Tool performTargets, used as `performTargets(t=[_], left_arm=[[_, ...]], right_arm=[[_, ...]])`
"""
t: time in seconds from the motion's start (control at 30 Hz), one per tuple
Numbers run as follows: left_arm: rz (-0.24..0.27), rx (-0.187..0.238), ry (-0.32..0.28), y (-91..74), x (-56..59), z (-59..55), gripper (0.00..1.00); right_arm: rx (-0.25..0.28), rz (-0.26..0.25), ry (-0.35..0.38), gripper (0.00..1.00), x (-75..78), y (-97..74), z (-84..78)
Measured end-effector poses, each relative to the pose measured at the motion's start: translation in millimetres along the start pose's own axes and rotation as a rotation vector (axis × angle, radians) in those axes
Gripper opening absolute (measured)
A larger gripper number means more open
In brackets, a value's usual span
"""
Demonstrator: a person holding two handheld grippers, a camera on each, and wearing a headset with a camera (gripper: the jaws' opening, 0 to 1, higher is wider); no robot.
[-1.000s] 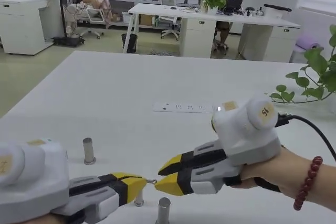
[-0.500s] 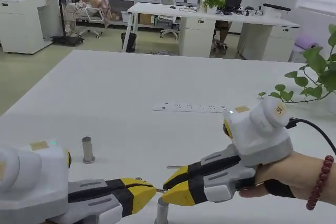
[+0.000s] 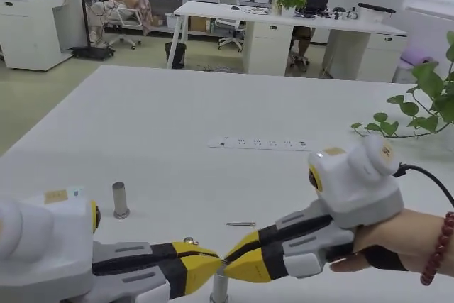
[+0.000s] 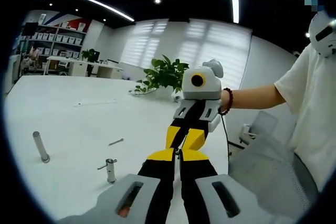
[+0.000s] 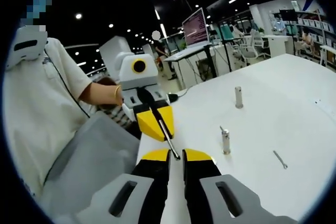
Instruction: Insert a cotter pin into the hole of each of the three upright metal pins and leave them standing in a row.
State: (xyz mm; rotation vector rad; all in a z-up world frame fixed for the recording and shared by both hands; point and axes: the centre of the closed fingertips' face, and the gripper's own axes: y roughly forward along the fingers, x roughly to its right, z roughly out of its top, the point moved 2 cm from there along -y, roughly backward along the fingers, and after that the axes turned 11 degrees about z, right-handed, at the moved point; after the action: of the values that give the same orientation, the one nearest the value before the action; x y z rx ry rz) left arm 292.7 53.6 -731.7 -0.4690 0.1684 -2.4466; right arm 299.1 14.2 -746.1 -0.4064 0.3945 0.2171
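Observation:
My left gripper [image 3: 207,263] and right gripper [image 3: 237,263] meet tip to tip low over the white table [image 3: 213,111]. Both are shut on the ends of a thin cotter pin [image 5: 168,135], which spans from the left gripper's jaws to my right gripper [image 5: 177,156]. One upright metal pin [image 3: 120,200] stands bare at the left. A second metal pin [image 4: 110,169] carries a cotter pin through its hole. The third metal pin [image 3: 220,287] stands just below the joined tips, partly hidden. A loose cotter pin [image 3: 241,224] lies on the table.
A white power strip [image 3: 259,144] lies mid-table. A leafy plant [image 3: 418,108] reaches in from the right edge. Other desks, chairs and seated people are far behind the table.
The right gripper's jaws, open one second ago, have closed on the cotter pin that sticks out of the left gripper. Both grippers have sunk slightly in the head view.

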Motion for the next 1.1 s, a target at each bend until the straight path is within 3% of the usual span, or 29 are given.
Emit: performTargets(t=[0.27,0.6,0.77,1.1], left_arm=[[-0.024,-0.001,0.002,-0.1,4.6,-0.6,0.0],[-0.039,-0.004,0.013,-0.9,6.0,-1.6,0.01],[-0.017,-0.003,0.015,0.0,2.0,-2.2,0.03],[0.048,-0.023,0.056,0.5,-9.3,-7.5,0.06]], right_arm=[[0.004,0.023,-0.01,0.08,-4.5,1.7,-2.4],[-0.034,0.028,-0.098,0.05,-7.6,1.9,-2.5],[-0.07,0.034,-0.129,0.03,-8.9,4.7,-3.8],[-0.141,-0.018,-0.166,0.03,1.1,-1.3,-7.6]])
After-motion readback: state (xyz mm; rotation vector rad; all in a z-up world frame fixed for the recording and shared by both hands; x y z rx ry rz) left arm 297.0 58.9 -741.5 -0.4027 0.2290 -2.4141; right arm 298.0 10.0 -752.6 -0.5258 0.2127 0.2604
